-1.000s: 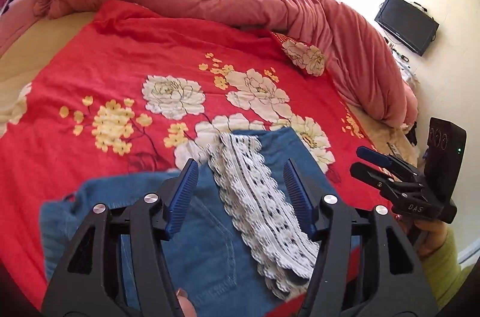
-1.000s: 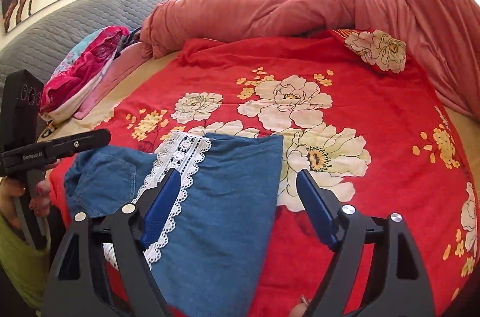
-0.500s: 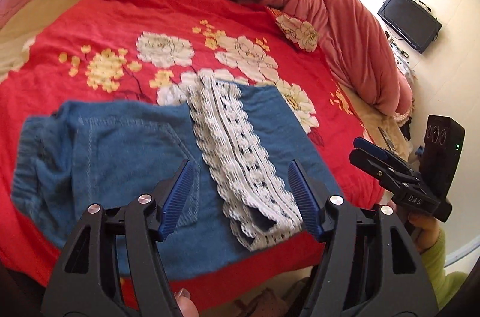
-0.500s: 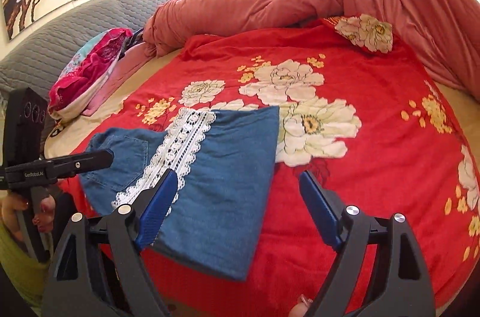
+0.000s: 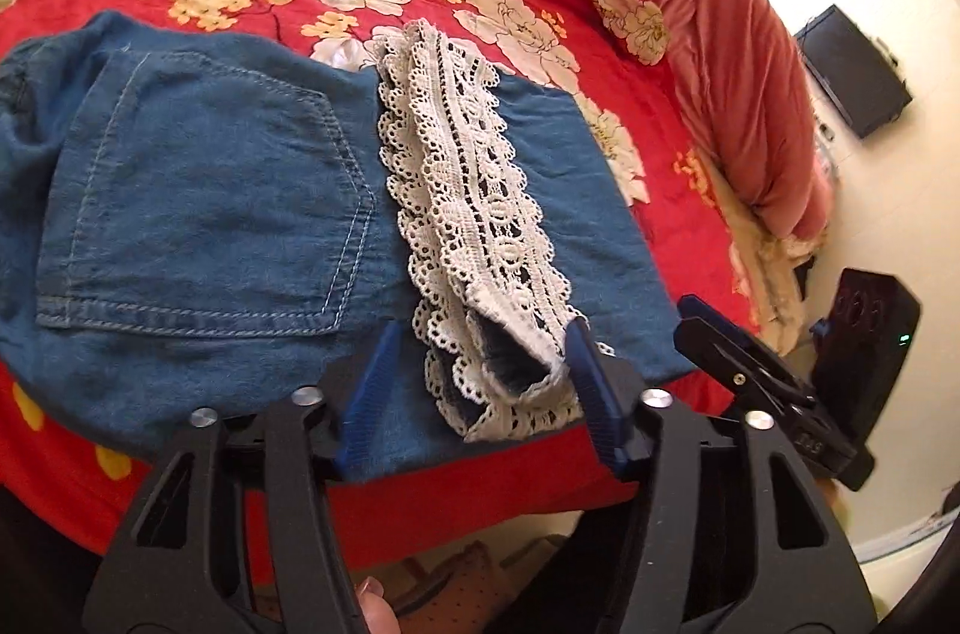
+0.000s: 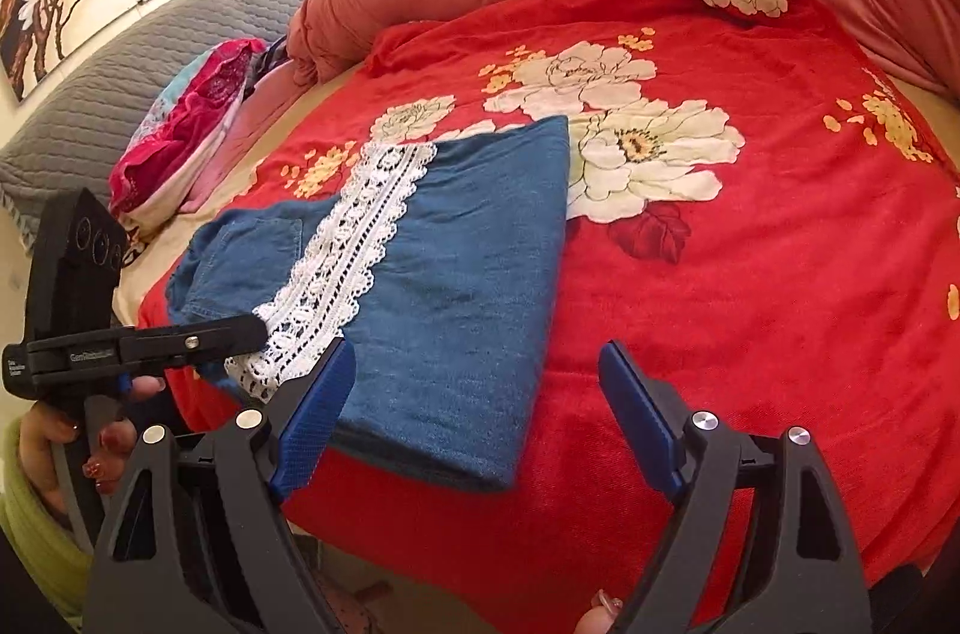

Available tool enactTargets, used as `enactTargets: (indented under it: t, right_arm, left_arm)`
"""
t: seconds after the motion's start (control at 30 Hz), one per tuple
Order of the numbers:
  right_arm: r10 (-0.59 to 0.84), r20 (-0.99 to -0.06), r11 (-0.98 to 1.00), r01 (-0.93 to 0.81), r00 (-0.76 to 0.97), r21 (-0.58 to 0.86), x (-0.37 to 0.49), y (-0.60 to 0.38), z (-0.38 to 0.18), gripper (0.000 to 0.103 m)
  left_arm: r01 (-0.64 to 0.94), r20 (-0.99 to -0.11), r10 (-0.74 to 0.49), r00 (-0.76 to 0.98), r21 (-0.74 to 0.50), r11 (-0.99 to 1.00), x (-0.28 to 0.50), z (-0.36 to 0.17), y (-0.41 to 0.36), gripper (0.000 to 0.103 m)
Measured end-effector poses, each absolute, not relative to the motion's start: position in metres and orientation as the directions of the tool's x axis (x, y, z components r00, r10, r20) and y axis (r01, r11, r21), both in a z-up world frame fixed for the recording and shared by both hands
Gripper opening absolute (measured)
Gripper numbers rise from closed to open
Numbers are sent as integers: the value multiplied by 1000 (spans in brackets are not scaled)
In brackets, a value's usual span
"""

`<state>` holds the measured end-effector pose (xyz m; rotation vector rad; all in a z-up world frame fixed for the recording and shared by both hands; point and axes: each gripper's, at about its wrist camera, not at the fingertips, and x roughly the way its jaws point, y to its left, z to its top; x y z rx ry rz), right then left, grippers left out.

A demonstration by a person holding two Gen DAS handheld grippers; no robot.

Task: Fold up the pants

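Closing left gripper (image 5: 480, 388) apparently around pants (image 5: 198, 190) lace hem (image 5: 480, 214), right gripper (image 6: 474, 412) wide apart, bedspread (image 6: 750, 274) beyond.

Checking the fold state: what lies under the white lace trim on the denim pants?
The lace trim lies on the blue denim pants, which rest on the red floral bedspread. At its near end the lace curls open, showing denim inside. Layers further beneath are covered.

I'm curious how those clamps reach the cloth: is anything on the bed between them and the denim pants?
Nothing visible: the left gripper straddles the pants' lace hem; the right gripper has only bedspread before them.
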<state>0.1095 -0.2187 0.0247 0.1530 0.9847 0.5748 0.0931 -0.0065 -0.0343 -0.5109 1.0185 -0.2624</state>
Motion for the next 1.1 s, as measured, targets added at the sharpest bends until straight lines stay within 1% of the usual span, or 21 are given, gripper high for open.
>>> enactTargets:
  t: [0.03,0.07,0.1,0.13,0.17,0.23,0.33,0.37,0.4,0.5,0.57,0.63,0.7,0.77,0.83,0.9,0.97,1.1]
  right_arm:
    - [520,-749,843,-385,410,375,109,-217,22,82]
    - [525,-751,839,-388,400,381,110,-216,19,71]
    - [534,-753,832,-397,384,388,109,-214,15,56]
    - [541,-757,824,-407,366,393,109,-212,13,33]
    - [535,-764,825,-419,361,380,107,-209,11,30]
    - [525,-759,826,-447,385,344,101,-207,16,27]
    - [506,-768,836,-441,392,326,99,-209,15,28]
    - [492,-780,842,-438,385,315,100,-209,10,31]
    - [485,-786,845,-435,383,309,100,-208,6,31]
    - [471,-791,849,-443,390,287,99,-206,4,32]
    - [452,-797,856,-444,400,263,98,-205,5,37]
    - [453,-796,858,-440,401,266,98,-207,5,37]
    - [449,-797,860,-436,403,264,98,-208,6,39]
    - [437,-798,868,-425,414,255,98,-209,9,48]
    - [429,-796,875,-417,426,248,96,-211,12,51]
    - [423,-793,881,-405,438,246,96,-214,16,51]
    - [418,-792,885,-394,445,246,95,-216,19,59]
    - [416,-777,894,-371,472,253,93,-218,28,68]
  left_arm:
    - [-28,-750,-436,498,-516,856,94,-37,-9,26]
    - [-26,-757,-427,495,-504,863,93,-39,-12,22]
    - [-17,-762,-410,501,-482,876,92,-39,-14,18]
    - [-6,-761,-406,505,-474,881,89,-38,-15,15]
    - [0,-760,-410,505,-475,880,87,-37,-14,12]
    - [10,-761,-406,506,-466,885,80,-34,-11,11]
    - [27,-774,-380,507,-426,904,73,-34,-12,11]
    - [30,-780,-371,503,-413,910,72,-37,-13,14]
    - [28,-788,-362,498,-402,915,72,-42,-15,15]
    - [32,-788,-361,499,-399,916,73,-45,-15,16]
    - [32,-787,-361,499,-400,916,74,-44,-14,17]
    - [34,-785,-363,502,-401,915,73,-43,-14,18]
    - [32,-783,-365,504,-405,914,72,-41,-14,20]
    - [35,-779,-363,512,-403,915,71,-38,-14,26]
    - [35,-776,-351,524,-392,919,67,-33,-13,30]
    - [36,-772,-351,530,-393,919,65,-31,-11,31]
    - [36,-770,-347,536,-390,920,62,-28,-10,34]
    - [41,-757,-342,556,-386,922,56,-19,-6,35]
